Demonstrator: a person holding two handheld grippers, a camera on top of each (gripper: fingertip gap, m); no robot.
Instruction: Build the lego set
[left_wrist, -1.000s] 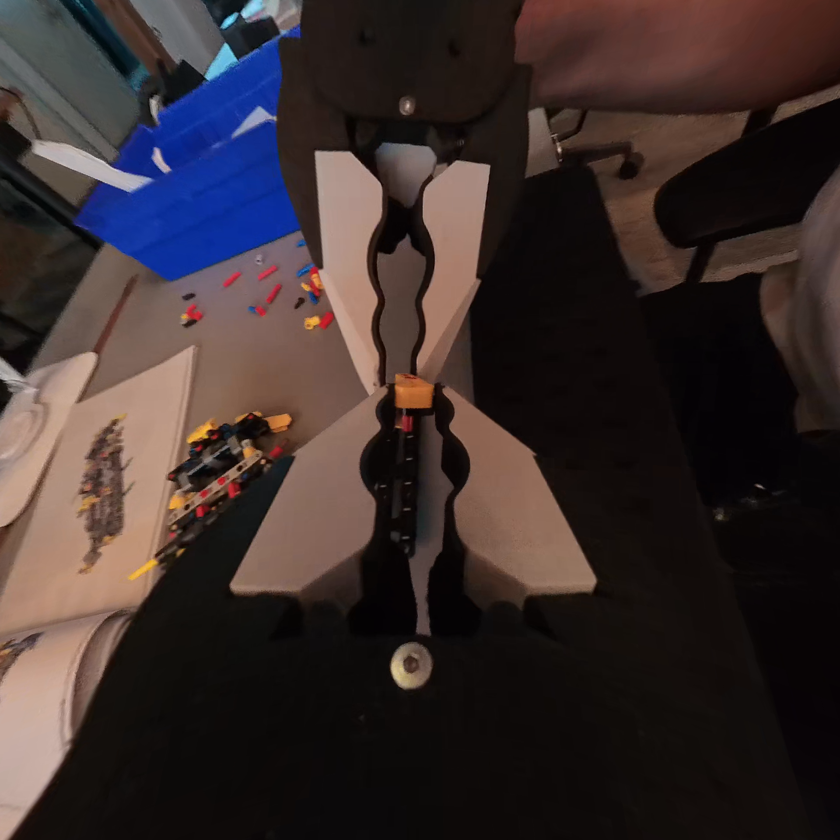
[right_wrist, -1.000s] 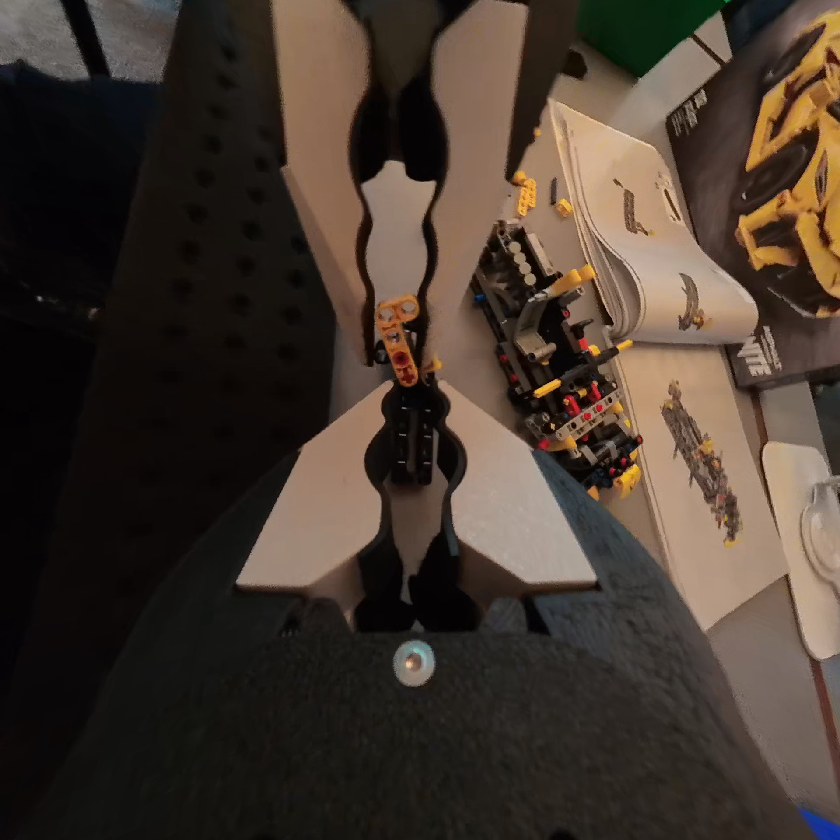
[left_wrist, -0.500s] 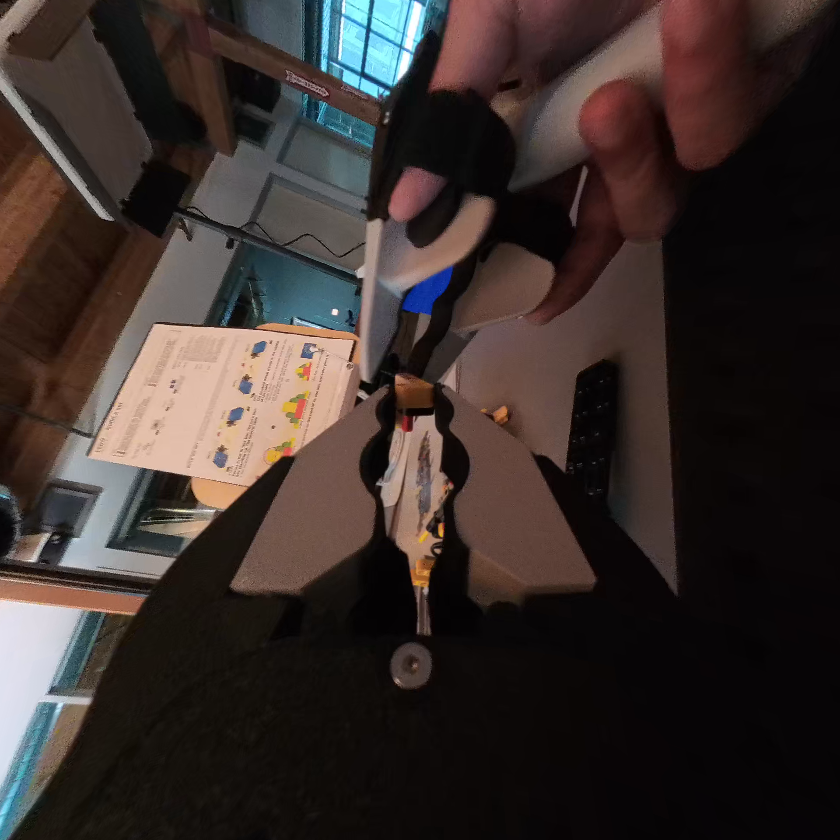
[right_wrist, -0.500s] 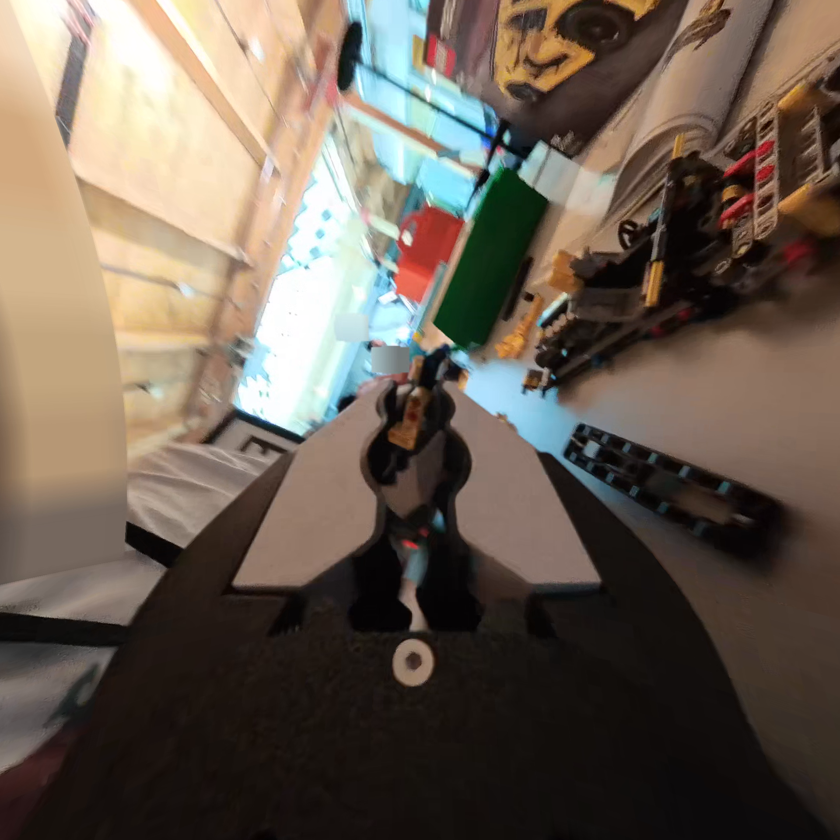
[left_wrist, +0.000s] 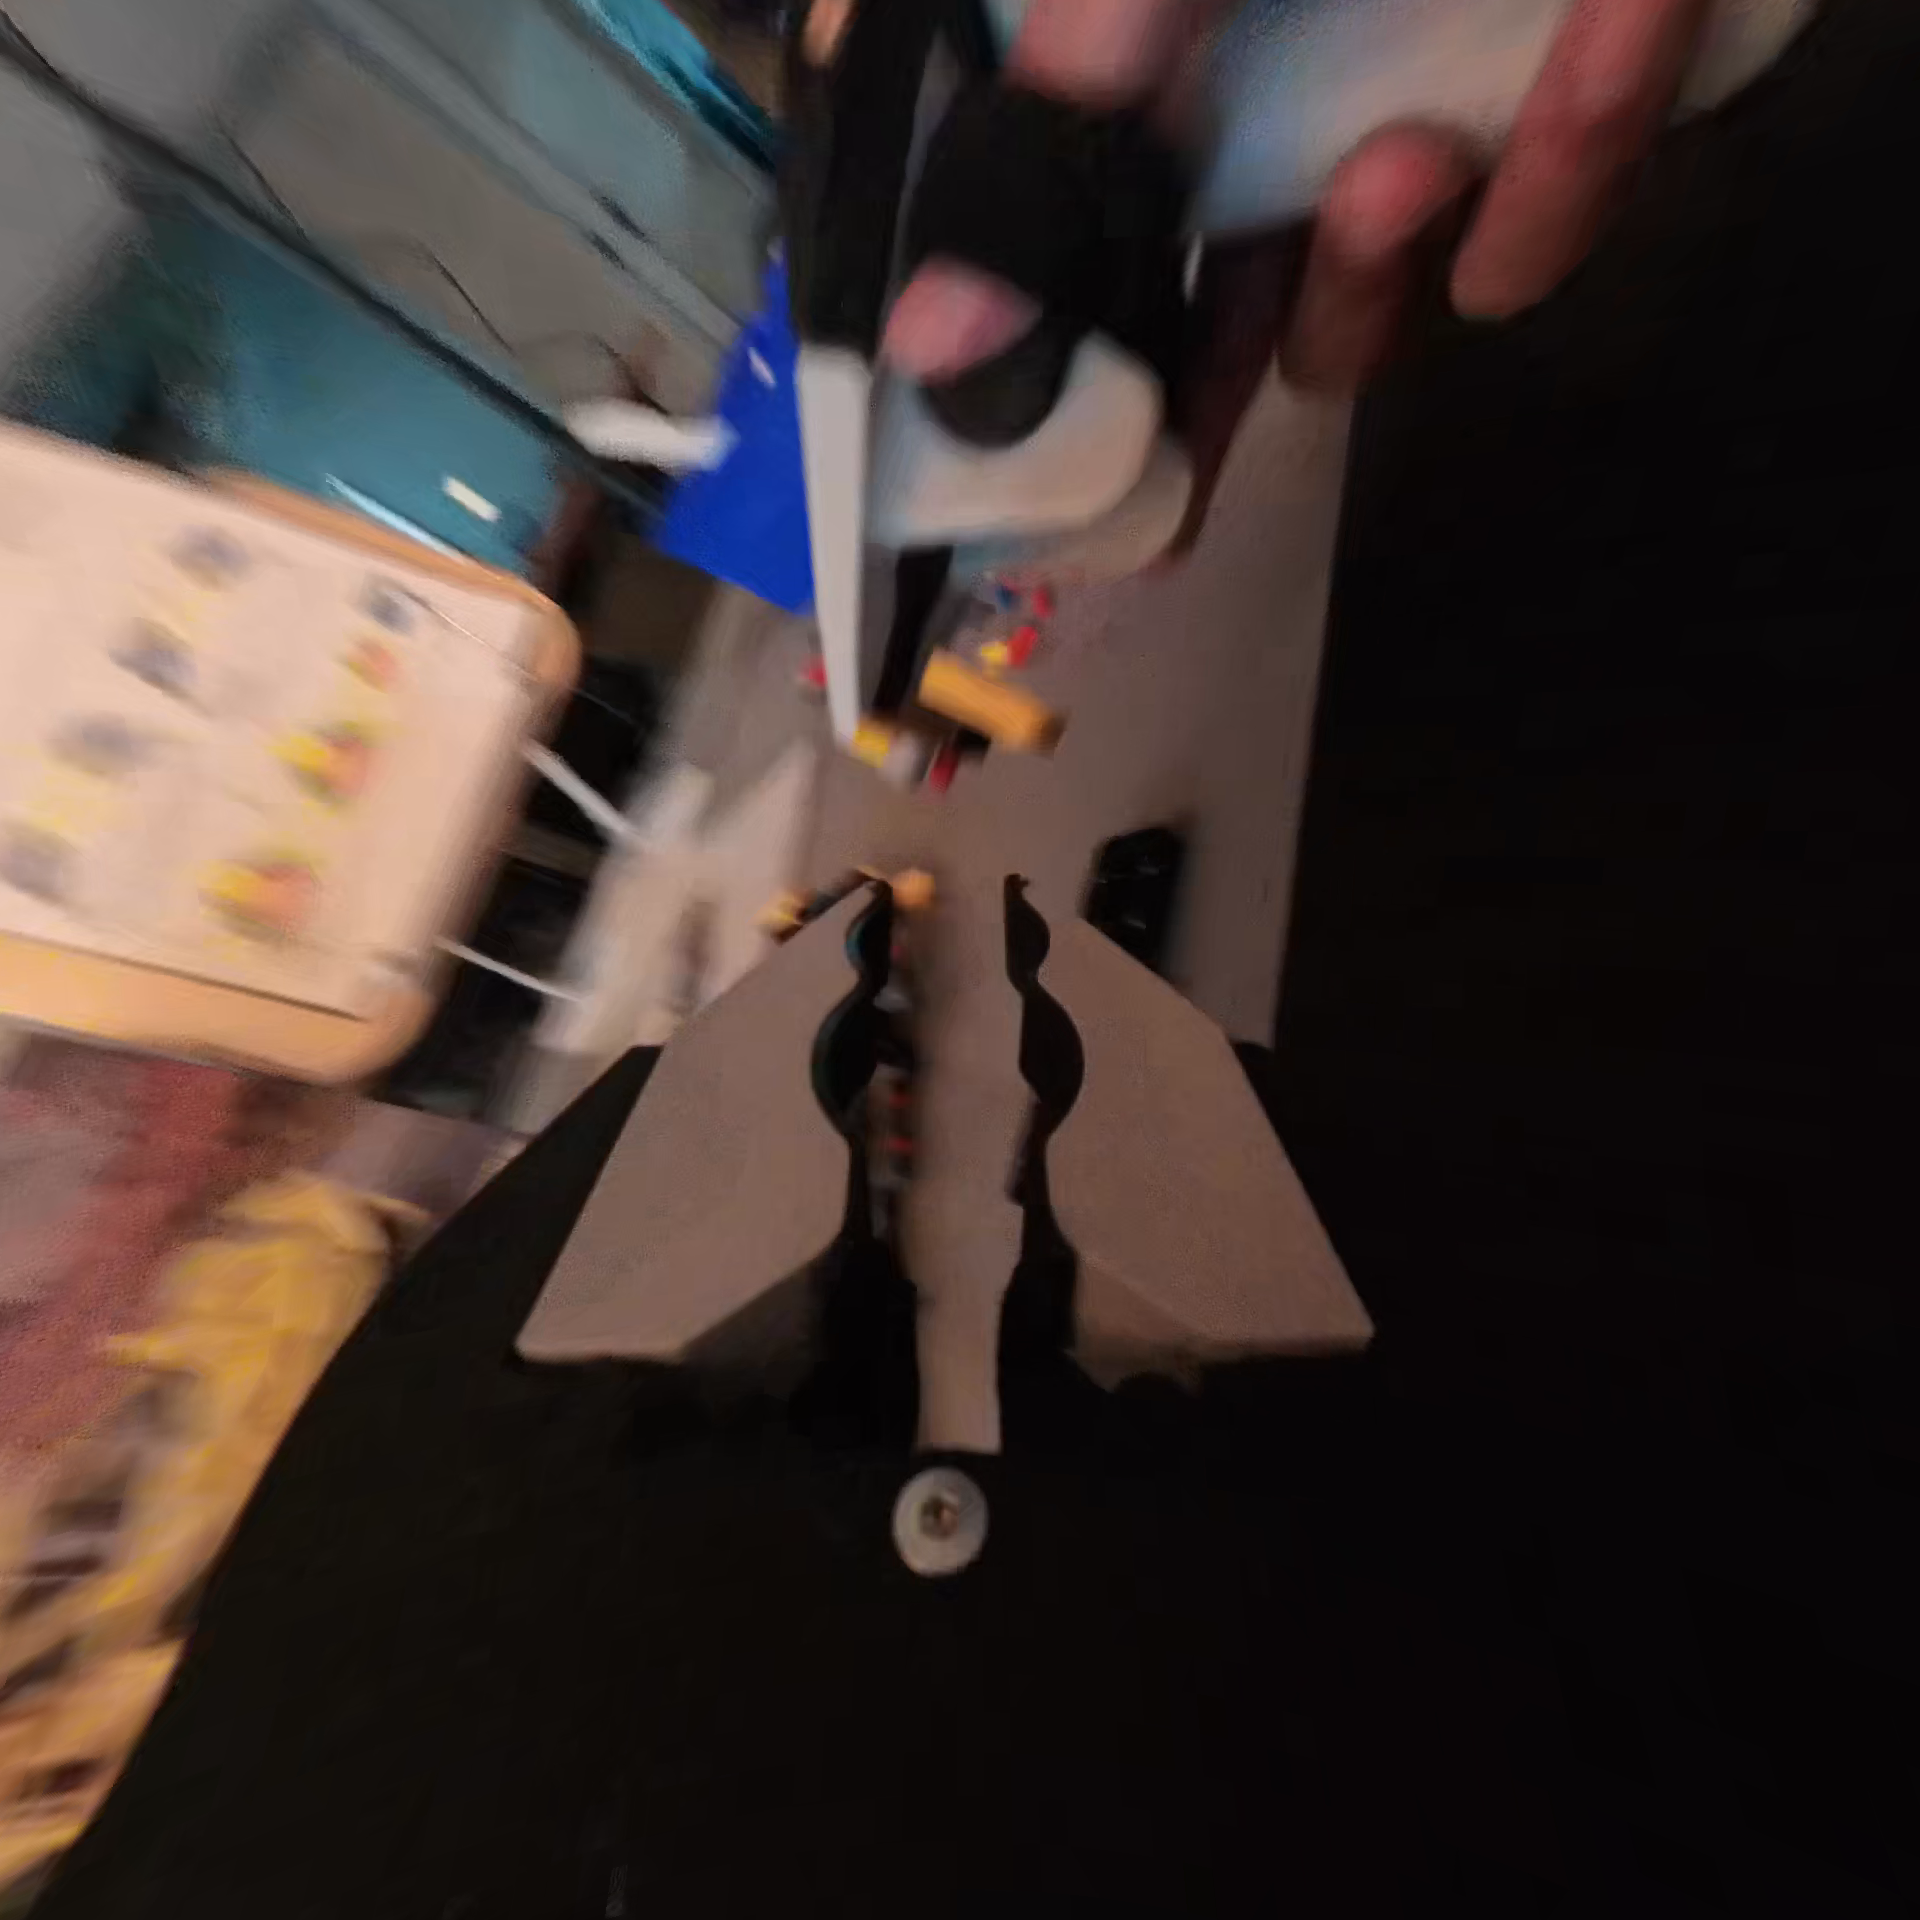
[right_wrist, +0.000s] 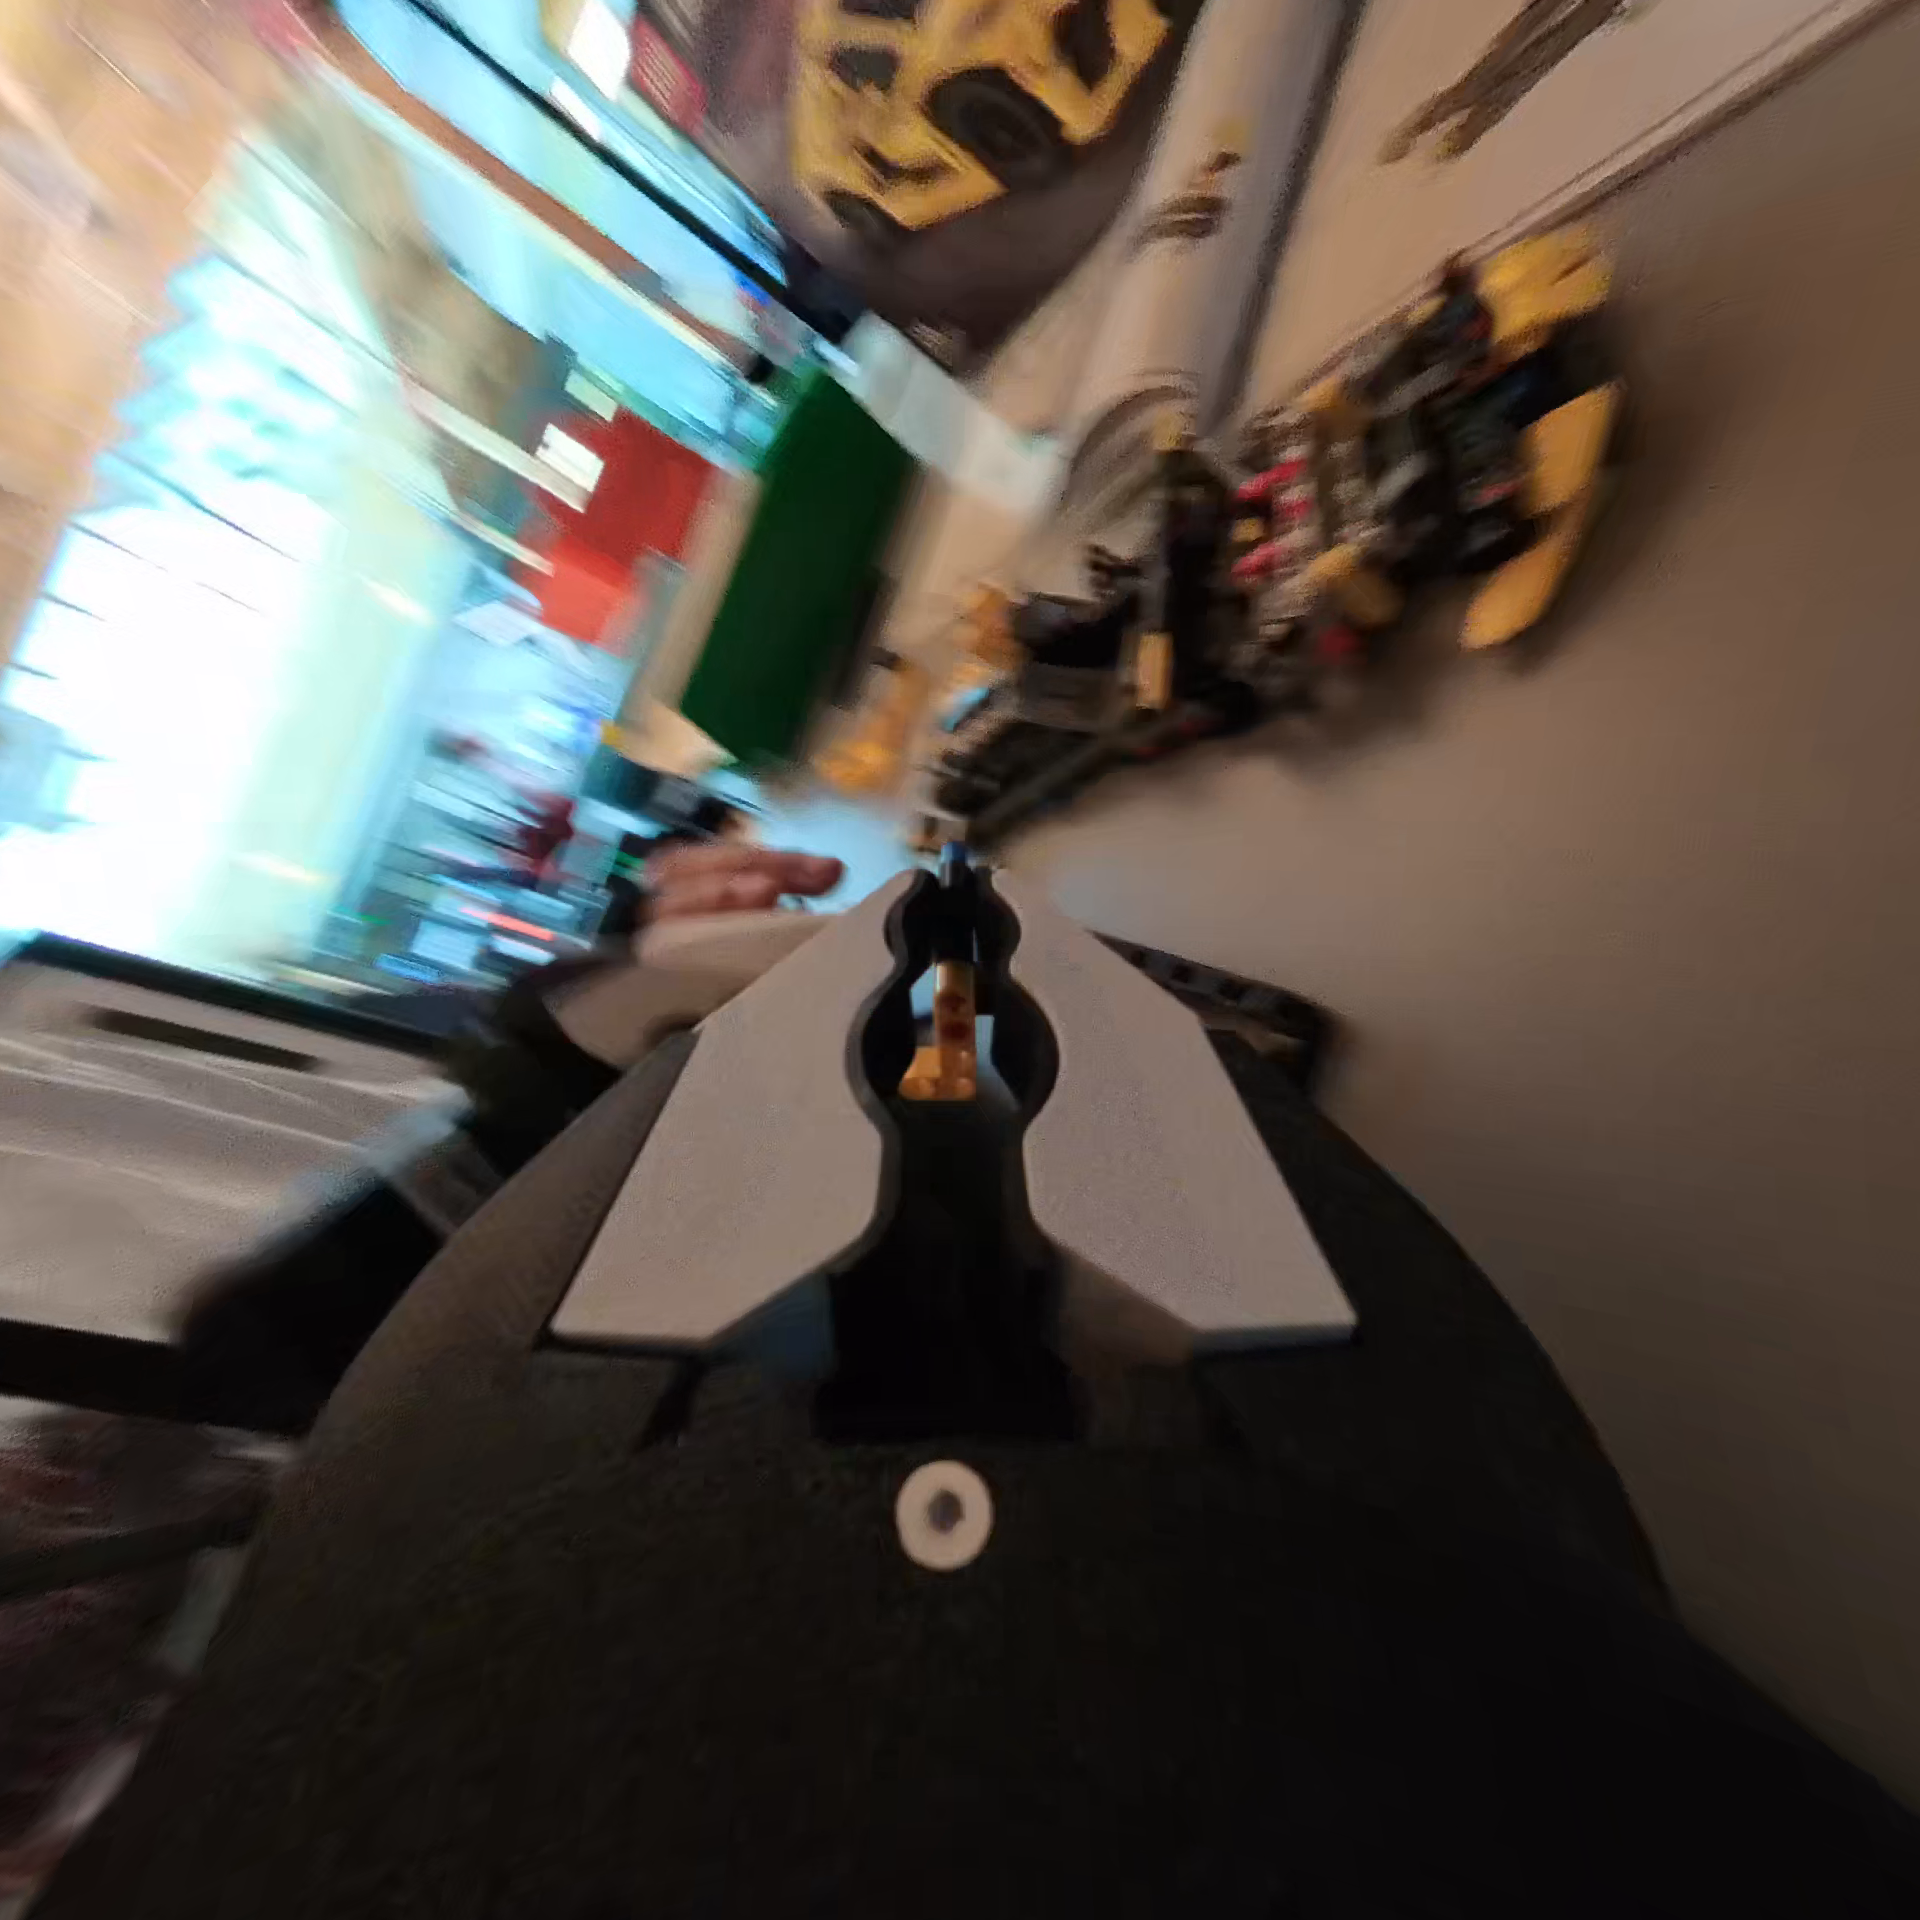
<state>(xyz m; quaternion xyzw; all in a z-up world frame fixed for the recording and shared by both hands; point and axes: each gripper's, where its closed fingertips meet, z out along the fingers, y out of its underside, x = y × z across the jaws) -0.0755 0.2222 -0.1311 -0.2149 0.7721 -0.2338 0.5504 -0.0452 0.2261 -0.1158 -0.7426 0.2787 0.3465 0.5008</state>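
Note:
Both views are motion-blurred. In the right wrist view my right gripper (right_wrist: 951, 883) is shut on a small lego assembly (right_wrist: 948, 1029): a yellow beam with a red pin and a black, blue-tipped part. In the left wrist view my left gripper (left_wrist: 945, 891) is open and empty, its fingers apart over the grey table (left_wrist: 1195, 727). The right gripper (left_wrist: 883, 727) shows above it, a little apart, with the yellow assembly (left_wrist: 987, 707) at its tip and a person's hand (left_wrist: 1403, 208) on its handle. The black and yellow car model (right_wrist: 1403, 520) lies on the table at the right.
An instruction booklet (right_wrist: 1174, 312) and the set's box (right_wrist: 935, 104) lie beyond the model, with a green bin (right_wrist: 800, 561) behind. A black perforated strip (right_wrist: 1226, 997) lies near the gripper. A blue bin (left_wrist: 748, 488) and loose small pieces (left_wrist: 1018, 623) are farther off. Less than 4 cm separates the two grippers' tips.
My left gripper has opened and let go of the small assembly. The right gripper keeps it and has drawn away from the left one. Both cameras swung.

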